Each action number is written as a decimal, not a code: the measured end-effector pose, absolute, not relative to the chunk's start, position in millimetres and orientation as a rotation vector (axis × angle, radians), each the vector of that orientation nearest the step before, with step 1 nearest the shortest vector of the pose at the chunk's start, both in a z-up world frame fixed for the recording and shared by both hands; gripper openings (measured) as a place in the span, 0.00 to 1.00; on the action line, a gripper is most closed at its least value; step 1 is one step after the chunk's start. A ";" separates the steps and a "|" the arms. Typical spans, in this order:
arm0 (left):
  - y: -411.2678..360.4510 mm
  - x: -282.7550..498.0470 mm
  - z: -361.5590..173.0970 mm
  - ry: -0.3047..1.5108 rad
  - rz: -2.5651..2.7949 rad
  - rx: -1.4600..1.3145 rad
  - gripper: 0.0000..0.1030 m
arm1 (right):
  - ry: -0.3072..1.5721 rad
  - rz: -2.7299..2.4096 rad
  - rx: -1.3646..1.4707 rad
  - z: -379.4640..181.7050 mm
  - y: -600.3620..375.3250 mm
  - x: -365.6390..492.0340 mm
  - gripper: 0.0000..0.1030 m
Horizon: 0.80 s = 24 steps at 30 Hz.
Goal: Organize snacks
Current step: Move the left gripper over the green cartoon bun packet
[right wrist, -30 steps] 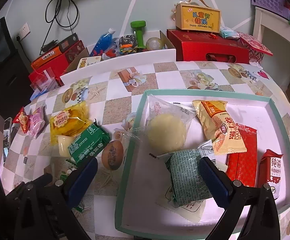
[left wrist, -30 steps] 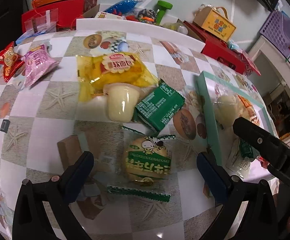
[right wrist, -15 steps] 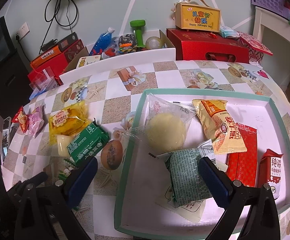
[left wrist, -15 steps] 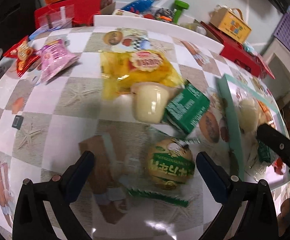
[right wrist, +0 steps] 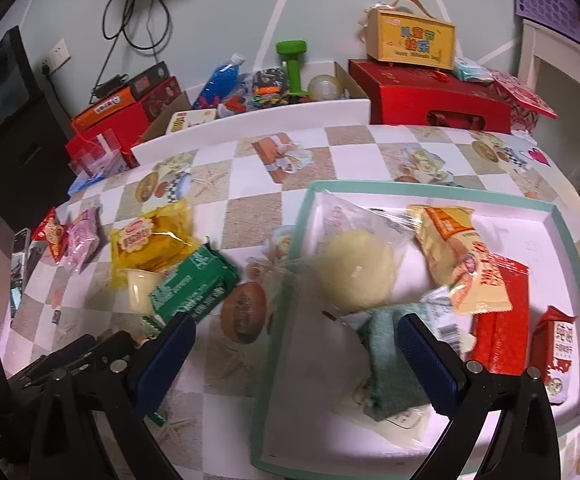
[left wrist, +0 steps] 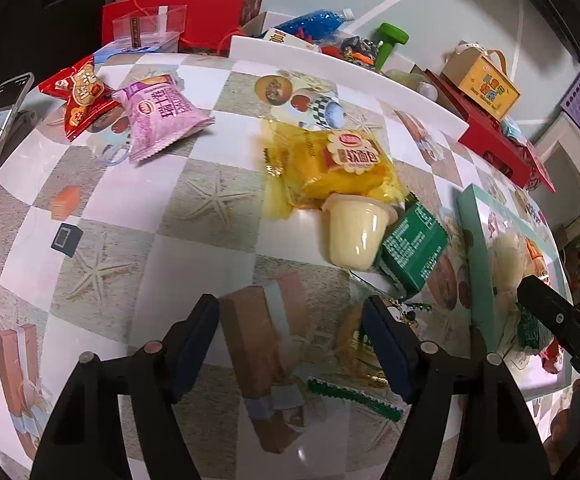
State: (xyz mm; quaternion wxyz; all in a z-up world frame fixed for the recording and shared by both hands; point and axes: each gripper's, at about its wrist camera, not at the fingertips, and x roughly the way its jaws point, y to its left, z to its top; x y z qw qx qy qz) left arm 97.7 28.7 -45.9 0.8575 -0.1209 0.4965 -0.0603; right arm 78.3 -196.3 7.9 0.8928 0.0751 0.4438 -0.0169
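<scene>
crinkly yellow packet (left wrist: 329, 168), smooth pudding cup (left wrist: 355, 230), green foil pack (left wrist: 413, 250) bunched on glossy checkered table (left wrist: 194, 216) | teal-rimmed tray (right wrist: 561, 236) holds more wrappers | left gripper (left wrist: 290, 344) jaws apart, empty | right gripper (right wrist: 293, 360) jaws apart, empty, over tray's left rim

On the table (right wrist: 250, 216), the tray (right wrist: 290, 264) is the landmark. Inside it lie a round bun pack (right wrist: 353, 272), a wafer pack (right wrist: 461, 260) to its right and a flat bar (right wrist: 499, 320) further right. Just left of the tray sits a boxy pack (right wrist: 194, 288), touching a jelly cup (right wrist: 138, 290), with a soft bread bag (right wrist: 150, 240) behind them; two small packets (right wrist: 70, 236) lie well apart, far left of the tray.
</scene>
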 end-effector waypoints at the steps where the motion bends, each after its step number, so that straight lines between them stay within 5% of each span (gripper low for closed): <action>1: 30.5 98.2 -45.9 1.042 -0.124 -0.258 0.70 | 0.915 -0.020 0.152 8.3 -192.6 79.1 0.99; 11: 47.2 102.9 -46.7 1.035 -0.116 -0.308 0.69 | 0.911 0.087 0.062 1.4 -151.1 92.0 0.85; 24: 18.4 95.7 -35.0 1.043 -0.274 -0.283 0.70 | 0.902 -0.008 0.114 6.5 -179.0 84.5 0.85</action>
